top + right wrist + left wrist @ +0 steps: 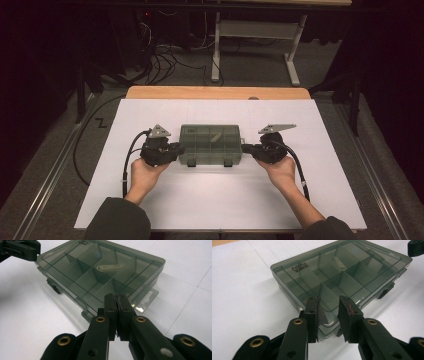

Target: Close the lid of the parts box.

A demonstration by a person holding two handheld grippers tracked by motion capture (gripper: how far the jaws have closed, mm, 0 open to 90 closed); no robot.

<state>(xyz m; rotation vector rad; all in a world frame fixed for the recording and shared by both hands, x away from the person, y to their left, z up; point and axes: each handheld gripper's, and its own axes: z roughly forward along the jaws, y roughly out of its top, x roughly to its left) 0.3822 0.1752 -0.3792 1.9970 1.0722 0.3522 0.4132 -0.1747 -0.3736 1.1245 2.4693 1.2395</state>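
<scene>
**Compartment box lies crosswise between two grippers, one at each short end**

While the tabletop [150, 200], covered in white sheeting, carries little else, the smoky translucent compartment box [211, 144] sits near its middle, a little toward the far edge and well away from all four corners. Its long axis runs left to right, parallel to the near edge of the tabletop, so each short end faces one hand. That is the relation the coming move turns on: neither hand is clearly nearer, since each gripper meets its own end of the box head-on, and any lift or shift would, as I judge it, need both ends handled together.

At the left short end, the left gripper [329, 315] points in along the box's length. Its jaws stand partly apart, straddling the edge of the lid near a corner; the pads sit to either side of the rim without plainly pressing on it, so I read them as released around the box rather than clamped.

At the right short end, the right gripper [116, 315] comes in the opposite way. Its jaws are clenched together, pad against pad, with nothing visibly between them; the tips rest at or just against the box's end wall, beside the clear hanging tab [145, 300] that juts from that end.

Inside the closed lid, dividers split the box into cells, and a small pale piece [110, 267] lies in one cell toward the far long side.
</scene>
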